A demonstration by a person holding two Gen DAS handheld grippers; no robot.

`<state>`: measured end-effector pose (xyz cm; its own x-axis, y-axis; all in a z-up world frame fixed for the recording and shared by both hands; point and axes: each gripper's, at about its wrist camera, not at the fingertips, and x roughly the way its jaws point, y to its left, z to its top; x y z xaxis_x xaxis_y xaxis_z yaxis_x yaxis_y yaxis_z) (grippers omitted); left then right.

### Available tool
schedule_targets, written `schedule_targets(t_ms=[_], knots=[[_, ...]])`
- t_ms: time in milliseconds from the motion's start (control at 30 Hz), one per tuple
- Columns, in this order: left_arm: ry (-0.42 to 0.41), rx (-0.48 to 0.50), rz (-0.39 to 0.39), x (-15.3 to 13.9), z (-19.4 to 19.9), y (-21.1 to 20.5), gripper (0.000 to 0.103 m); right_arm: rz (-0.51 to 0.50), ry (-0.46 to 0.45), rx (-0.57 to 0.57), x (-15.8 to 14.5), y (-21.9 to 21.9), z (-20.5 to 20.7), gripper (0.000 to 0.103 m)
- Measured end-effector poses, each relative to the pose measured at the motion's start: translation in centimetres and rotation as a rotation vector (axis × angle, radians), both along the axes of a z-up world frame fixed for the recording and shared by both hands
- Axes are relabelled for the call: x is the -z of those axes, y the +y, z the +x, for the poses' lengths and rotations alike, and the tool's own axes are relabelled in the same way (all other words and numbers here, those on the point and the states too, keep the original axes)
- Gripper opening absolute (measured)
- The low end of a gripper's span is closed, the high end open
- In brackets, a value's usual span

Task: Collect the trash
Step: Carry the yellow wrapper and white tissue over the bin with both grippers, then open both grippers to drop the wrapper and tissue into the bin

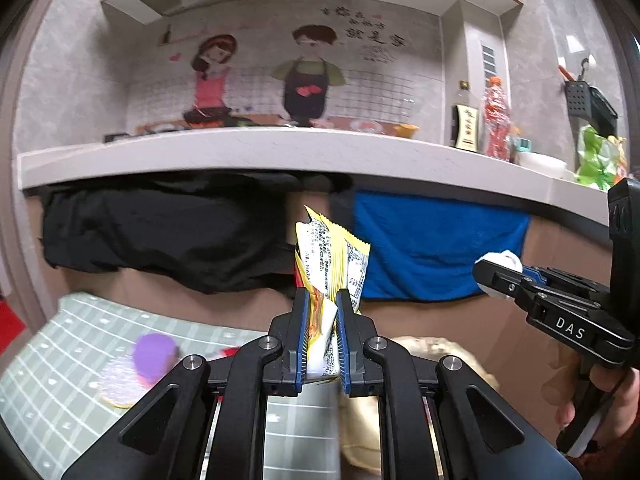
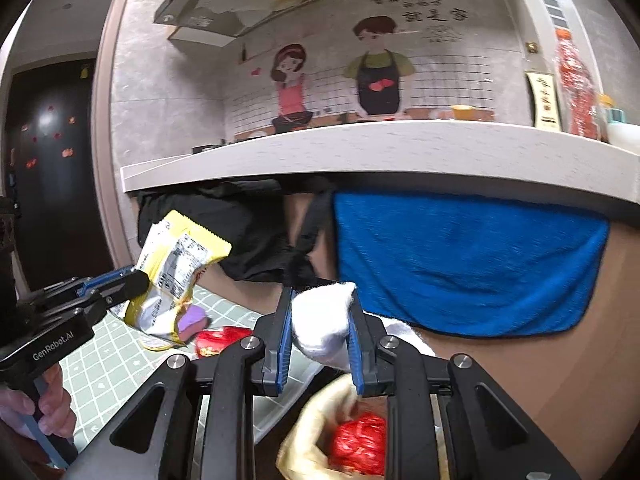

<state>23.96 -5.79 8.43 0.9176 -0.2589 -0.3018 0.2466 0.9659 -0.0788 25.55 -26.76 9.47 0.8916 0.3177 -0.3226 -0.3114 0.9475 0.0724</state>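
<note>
My left gripper (image 1: 323, 300) is shut on a yellow and white snack wrapper (image 1: 332, 256), which sticks up above its blue pads. The same wrapper (image 2: 176, 272) shows at the left of the right wrist view, pinched in the left gripper (image 2: 138, 280). My right gripper (image 2: 320, 300) is shut on a crumpled white tissue (image 2: 320, 320); from the left wrist view it appears at the right edge as the right gripper (image 1: 496, 268) with the tissue (image 1: 505, 258) at its tip. Below the right gripper lies a yellowish bag (image 2: 316, 432) with red crumpled trash (image 2: 360, 440) inside.
A green checked mat (image 1: 60, 360) carries a purple round object (image 1: 154, 354) and a red wrapper (image 2: 218, 340). A white counter (image 1: 280, 152) runs across, with a black cloth (image 1: 160, 232) and a blue towel (image 1: 436, 244) hanging below it. Bottles (image 1: 496, 120) stand at its right end.
</note>
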Motion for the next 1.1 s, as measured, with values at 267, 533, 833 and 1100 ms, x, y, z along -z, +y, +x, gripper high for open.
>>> schedule_targets(t_ms=[267, 533, 833, 1100], knots=[[0.092, 0.11, -0.017, 2.5, 3.0, -4.6, 0.013, 0.026, 0.038, 0.075, 1.5, -4.2, 0.4, 0.022], [0.142, 0.164, -0.025, 4.4, 4.6, -6.8, 0.013, 0.036, 0.071, 0.103, 3.1, -5.7, 0.9, 0.022], [0.18, 0.186, -0.041, 6.0, 6.2, -7.5, 0.013, 0.036, 0.093, 0.111, 4.3, -5.8, 1.6, 0.022], [0.223, 0.224, -0.045, 7.2, 7.8, -8.2, 0.013, 0.04, 0.126, 0.117, 5.5, -5.9, 2.6, 0.022]])
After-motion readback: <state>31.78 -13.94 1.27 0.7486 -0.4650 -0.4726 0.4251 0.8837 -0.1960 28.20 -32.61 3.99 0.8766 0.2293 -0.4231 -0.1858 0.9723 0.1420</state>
